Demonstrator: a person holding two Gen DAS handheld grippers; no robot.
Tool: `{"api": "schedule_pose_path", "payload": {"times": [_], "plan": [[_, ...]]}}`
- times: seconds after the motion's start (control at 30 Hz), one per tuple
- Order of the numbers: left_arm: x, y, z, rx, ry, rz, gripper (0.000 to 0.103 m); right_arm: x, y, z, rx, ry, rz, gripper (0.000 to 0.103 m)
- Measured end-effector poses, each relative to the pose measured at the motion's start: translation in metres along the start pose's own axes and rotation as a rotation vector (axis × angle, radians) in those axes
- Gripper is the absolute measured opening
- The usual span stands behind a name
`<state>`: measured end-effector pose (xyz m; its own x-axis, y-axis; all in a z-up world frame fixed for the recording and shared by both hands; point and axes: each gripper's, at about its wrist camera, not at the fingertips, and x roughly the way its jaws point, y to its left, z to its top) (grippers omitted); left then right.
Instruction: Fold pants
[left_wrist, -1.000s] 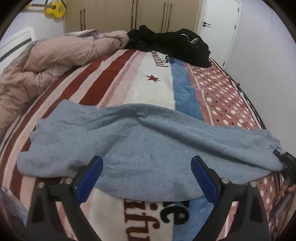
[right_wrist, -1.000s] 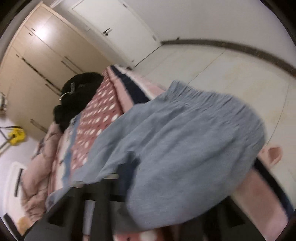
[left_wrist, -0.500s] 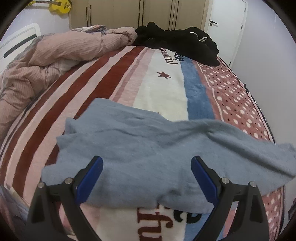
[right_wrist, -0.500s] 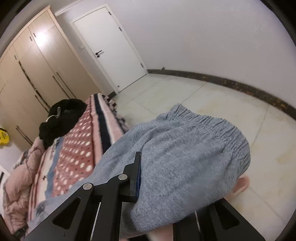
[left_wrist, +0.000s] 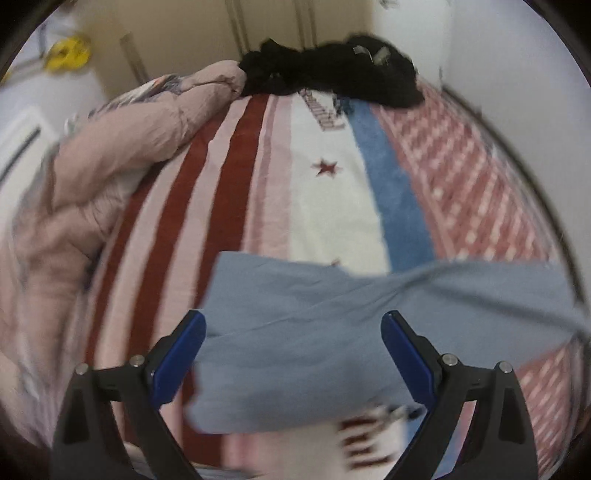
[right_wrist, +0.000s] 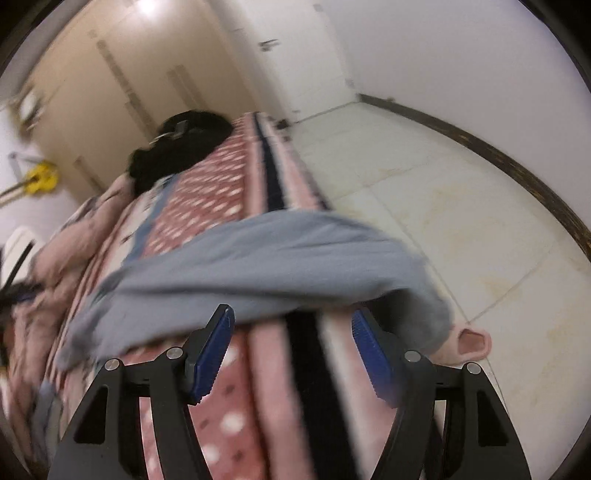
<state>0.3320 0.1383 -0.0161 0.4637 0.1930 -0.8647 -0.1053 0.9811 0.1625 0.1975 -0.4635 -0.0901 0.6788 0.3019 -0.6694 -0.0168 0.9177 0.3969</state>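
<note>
Right tool just opened, releasing one pants, two tools empty

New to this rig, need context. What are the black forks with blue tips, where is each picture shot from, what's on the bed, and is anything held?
No robot here: a person holds a two-finger gripper in each hand, and each gripper carries a fisheye camera that looks along its fingers.

The left gripper is seen in its own view, jaws wide apart, nothing between the pads. The right gripper has just been opening and is empty too.

On the striped blanket lie the grey-blue pants, one end hanging over the bed's edge. Further back are a pink quilt and black clothes. A pink slipper sits on the floor.

Nothing is held.
</note>
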Motion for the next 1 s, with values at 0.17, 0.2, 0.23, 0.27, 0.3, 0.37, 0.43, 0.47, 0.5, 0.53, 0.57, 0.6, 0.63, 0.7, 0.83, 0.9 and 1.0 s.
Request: {"api": "schedule_pose_path", "payload": {"times": [0.17, 0.2, 0.23, 0.27, 0.3, 0.37, 0.43, 0.47, 0.5, 0.53, 0.57, 0.6, 0.63, 0.7, 0.83, 0.9, 1.0], "plan": [[0.024, 0.018, -0.020, 0.172, 0.067, 0.073, 0.094, -0.002, 0.066, -0.012, -0.112, 0.008, 0.173, 0.063], [0.034, 0.025, -0.024, 0.198, 0.092, 0.100, 0.094, 0.002, 0.078, -0.014, -0.130, 0.015, 0.200, 0.063], [0.040, 0.030, -0.027, 0.205, 0.107, 0.107, 0.094, 0.007, 0.090, -0.016, -0.150, 0.023, 0.224, 0.063], [0.048, 0.035, -0.030, 0.205, 0.125, 0.101, 0.094, 0.011, 0.101, -0.020, -0.167, 0.031, 0.240, 0.063], [0.055, 0.040, -0.034, 0.207, 0.144, 0.076, 0.094, 0.017, 0.112, -0.023, -0.183, 0.040, 0.255, 0.063], [0.067, 0.042, -0.041, 0.219, 0.172, 0.048, 0.094, 0.031, 0.129, -0.029, -0.206, 0.061, 0.282, 0.063], [0.077, 0.035, -0.045, 0.250, 0.187, 0.033, 0.094, 0.044, 0.140, -0.034, -0.209, 0.084, 0.305, 0.063], [0.081, 0.028, -0.046, 0.268, 0.188, 0.025, 0.094, 0.051, 0.144, -0.037, -0.204, 0.097, 0.320, 0.063], [0.085, 0.020, -0.045, 0.287, 0.183, 0.016, 0.094, 0.054, 0.146, -0.040, -0.201, 0.103, 0.325, 0.063], [0.088, 0.010, -0.044, 0.313, 0.175, 0.010, 0.094, 0.059, 0.148, -0.041, -0.197, 0.112, 0.331, 0.063], [0.092, 0.002, -0.043, 0.337, 0.171, 0.005, 0.094, 0.063, 0.151, -0.042, -0.198, 0.117, 0.333, 0.063], [0.096, -0.005, -0.043, 0.364, 0.170, 0.003, 0.094, 0.066, 0.154, -0.043, -0.201, 0.120, 0.333, 0.063], [0.102, -0.011, -0.042, 0.382, 0.174, 0.012, 0.094, 0.068, 0.155, -0.044, -0.206, 0.122, 0.332, 0.063], [0.115, -0.016, -0.041, 0.384, 0.189, 0.045, 0.094, 0.068, 0.154, -0.045, -0.204, 0.124, 0.336, 0.063], [0.132, -0.017, -0.040, 0.356, 0.206, 0.036, 0.080, 0.069, 0.151, -0.047, -0.203, 0.127, 0.339, 0.063], [0.134, -0.019, -0.042, 0.350, 0.222, 0.000, 0.062, 0.071, 0.149, -0.047, -0.202, 0.130, 0.335, 0.063], [0.133, -0.024, -0.042, 0.358, 0.222, -0.016, 0.035, 0.077, 0.148, -0.048, -0.192, 0.145, 0.344, 0.063]]}}
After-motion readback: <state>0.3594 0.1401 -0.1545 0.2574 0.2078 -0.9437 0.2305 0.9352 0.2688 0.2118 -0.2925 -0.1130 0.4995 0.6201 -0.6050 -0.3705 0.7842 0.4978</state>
